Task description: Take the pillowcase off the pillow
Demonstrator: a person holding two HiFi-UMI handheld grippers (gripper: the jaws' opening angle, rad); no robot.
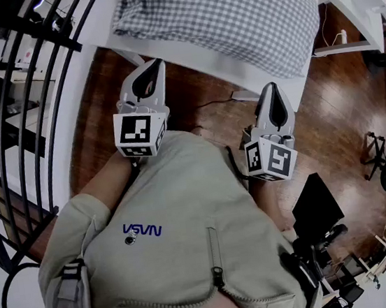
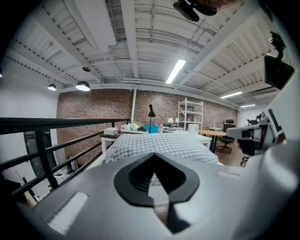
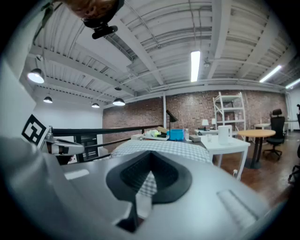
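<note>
- Closest in, left gripper and right gripper hang closed on nothing.
- Checked pillowcase looks soft, light and floppy; pinching a loose corner seems best.

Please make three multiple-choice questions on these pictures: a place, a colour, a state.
1. Where does the pillow lie? A) on the floor B) on the white table C) on a chair
2. How does the pillowcase look? A) plain blue B) grey-and-white check C) flowered
3. How are the left gripper and the right gripper? A) shut, empty B) shut on the pillowcase C) wide open
1 B: white tabletop shows beside it. 2 B: checks show in every view. 3 A: jaws together, short of the pillow.
</note>
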